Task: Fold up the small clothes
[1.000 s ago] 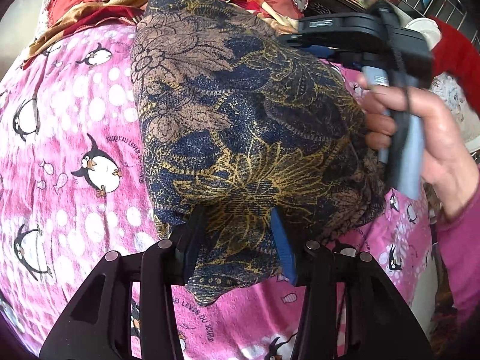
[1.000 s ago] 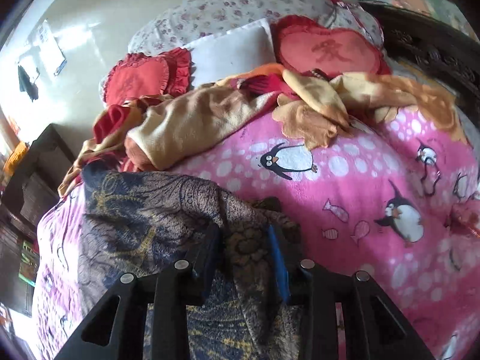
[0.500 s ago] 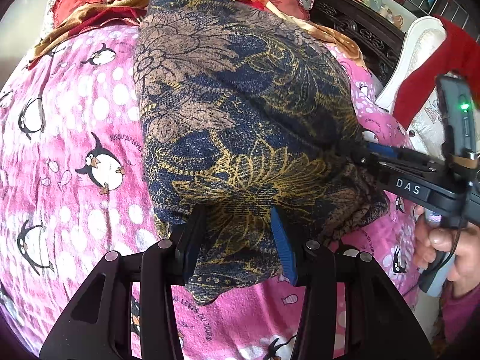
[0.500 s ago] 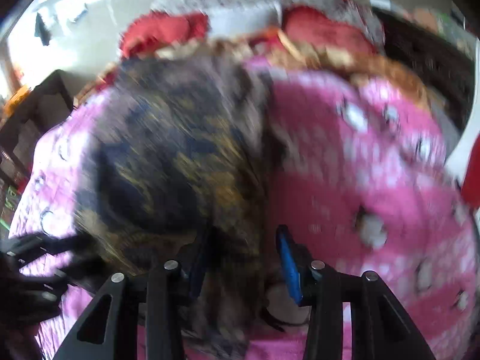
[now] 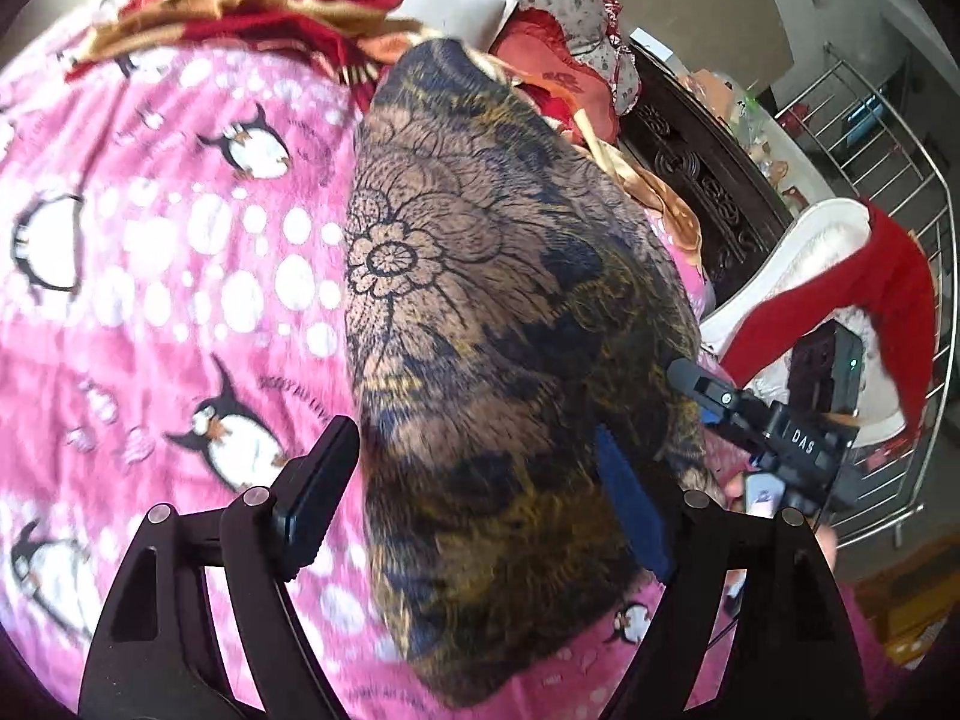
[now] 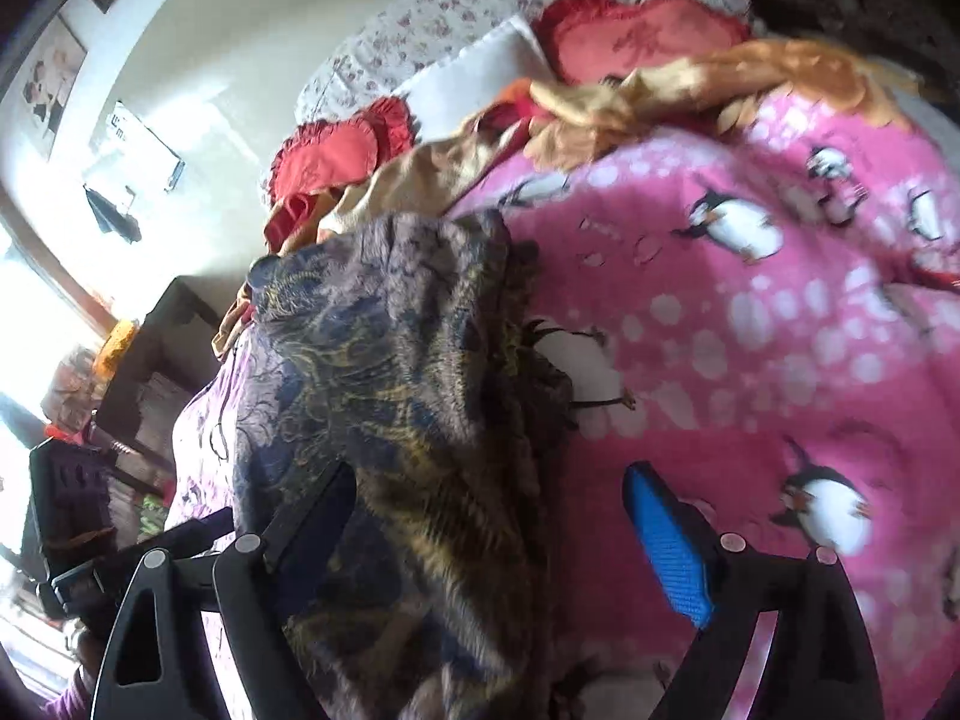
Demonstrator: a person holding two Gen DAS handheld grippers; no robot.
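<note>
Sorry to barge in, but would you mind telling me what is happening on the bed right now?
A person is folding a dark floral garment on a pink penguin blanket, with a handheld gripper in each hand. The left gripper and the right gripper have just been opening their jaws. Both now stand wide, with the cloth lying loose between them, no longer pinched. Red and tan clothes are heaped by the pillows beyond.

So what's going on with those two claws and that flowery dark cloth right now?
Left gripper and right gripper both open, jaws just spread. Floral garment folded on the pink penguin blanket, lying loose between them. Nothing blocking.
</note>
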